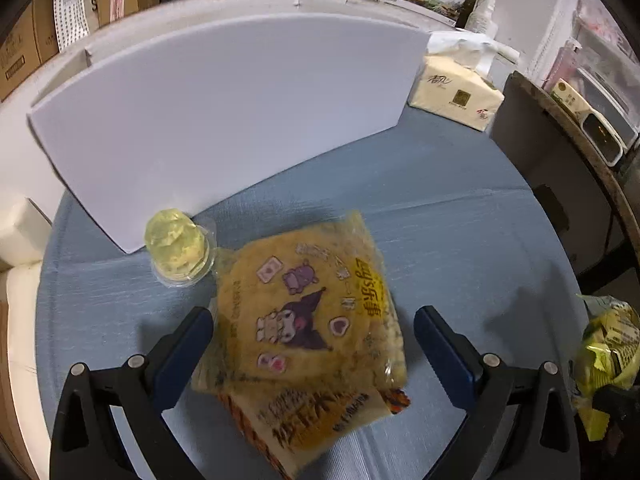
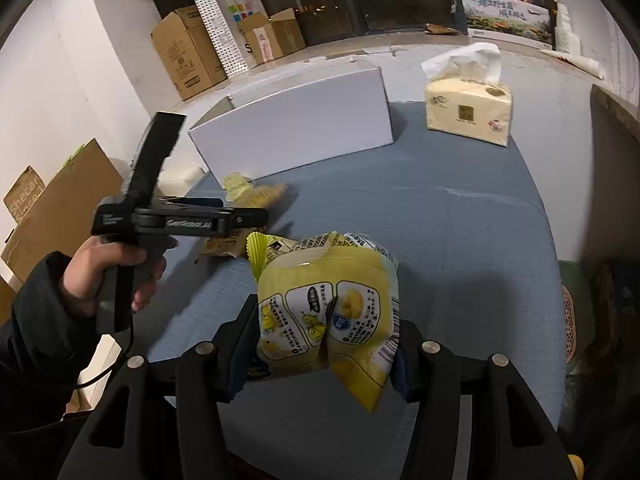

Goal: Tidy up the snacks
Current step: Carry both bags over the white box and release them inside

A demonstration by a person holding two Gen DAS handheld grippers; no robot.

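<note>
Right hand-held gripper (image 2: 322, 344) clamped on a yellow snack bag (image 2: 326, 312), lifted above the blue bench (image 2: 460, 220). Left hand-held gripper (image 1: 314, 340) spread wide, straddling a cartoon-print packet (image 1: 308, 300) lying on an orange packet (image 1: 320, 412), no contact visible. Small wrapped cake (image 1: 178, 248) sits just beside the white box (image 1: 224, 120). Judgement: early stage; three snacks loose on the bench, one in transit, box contents hidden.

I judge this a storeroom or back room, not a kitchen: cardboard boxes (image 2: 188, 52) stacked along a white wall, a shopping bag (image 2: 230, 24), and a blue-clothed table (image 2: 460, 216) bearing a tissue pack (image 2: 468, 112).
</note>
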